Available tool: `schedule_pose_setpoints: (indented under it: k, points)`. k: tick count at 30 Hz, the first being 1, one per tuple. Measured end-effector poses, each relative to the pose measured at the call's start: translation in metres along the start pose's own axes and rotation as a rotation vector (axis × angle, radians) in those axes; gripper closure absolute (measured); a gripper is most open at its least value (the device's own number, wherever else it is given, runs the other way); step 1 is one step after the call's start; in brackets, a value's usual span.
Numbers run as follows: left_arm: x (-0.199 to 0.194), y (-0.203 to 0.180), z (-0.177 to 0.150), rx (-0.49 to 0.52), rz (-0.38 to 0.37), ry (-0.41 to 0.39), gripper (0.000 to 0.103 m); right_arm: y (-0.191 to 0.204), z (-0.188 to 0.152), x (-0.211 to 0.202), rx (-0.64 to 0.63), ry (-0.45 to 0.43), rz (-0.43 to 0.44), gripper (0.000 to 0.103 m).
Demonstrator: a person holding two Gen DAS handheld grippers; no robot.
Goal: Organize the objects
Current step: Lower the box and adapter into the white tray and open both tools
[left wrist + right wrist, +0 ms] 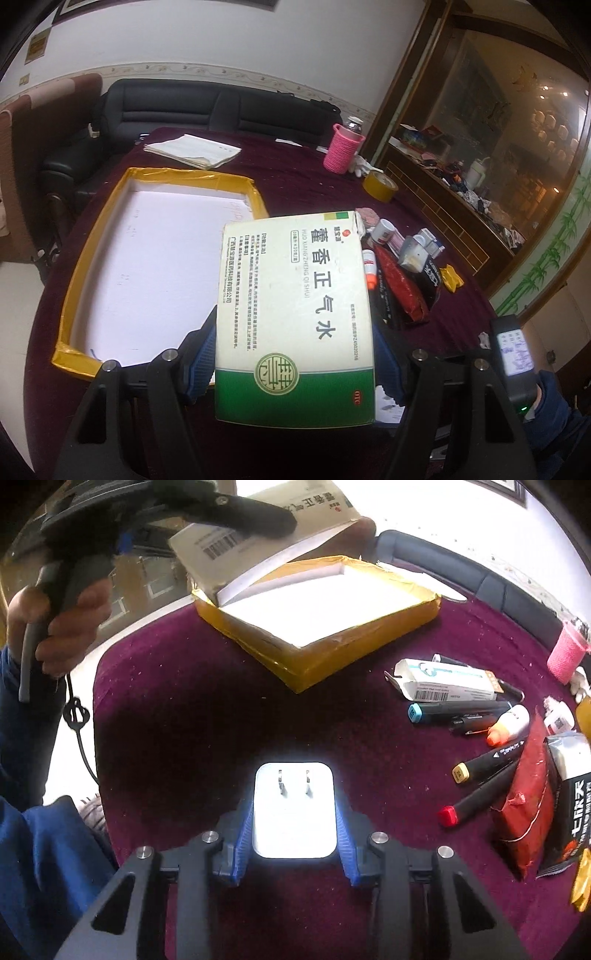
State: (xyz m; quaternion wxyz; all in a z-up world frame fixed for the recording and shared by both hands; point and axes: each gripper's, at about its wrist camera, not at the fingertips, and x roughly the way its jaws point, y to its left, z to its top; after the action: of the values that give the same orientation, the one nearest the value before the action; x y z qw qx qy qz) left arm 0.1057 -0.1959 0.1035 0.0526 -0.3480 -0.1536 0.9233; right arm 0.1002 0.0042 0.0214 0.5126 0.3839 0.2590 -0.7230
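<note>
Left tool (295, 354) clamped on a green-and-white medicine box (295, 314), blue pads pressed to its long sides, box carried in the air just over the near right edge of the yellow-taped tray (92, 266). Right tool (293, 834) closed round a white plug adapter (294, 812), two prongs facing up, blue pads against both flanks; whether lifted clear of the worktop (184, 720) cannot be told.

To finish well: bring the medicine box fully over the white floor of the tray, level it, lower until flat, only then spread the jaws. Set it against a wall of the tray to leave room for the rest. Hold the adapter back until the left tool is clear, to avoid a clash above the tray.

Counted in the right wrist view: one tray, lying far and centre; one medicine box; one adapter; one long white carton (447, 681); four markers at least, caps blue (415, 712), orange, tan and red; one red packet (524, 812); one pink knitted bottle sleeve (567, 650). Left wrist view adds one roll of yellow tape (380, 184) and one stack of papers (192, 149).
</note>
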Motion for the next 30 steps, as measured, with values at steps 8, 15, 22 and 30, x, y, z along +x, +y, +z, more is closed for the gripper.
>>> schedule_pose_setpoints:
  k: [8,15,22,30]
  points:
    - [-0.015,0.019,0.012,0.004,0.066,-0.031,0.031,-0.012,0.029,-0.033,0.137,-0.1,0.008,0.059]
    - [-0.019,0.055,0.041,0.005,0.164,-0.034,0.031,-0.037,0.096,-0.049,0.304,-0.182,0.043,0.059]
    - [0.024,0.103,0.072,-0.039,0.233,0.041,0.031,-0.068,0.195,-0.013,0.37,-0.184,0.08,0.059]
    - [0.079,0.129,0.085,-0.051,0.26,0.162,0.031,-0.106,0.269,0.063,0.483,-0.122,0.071,0.059]
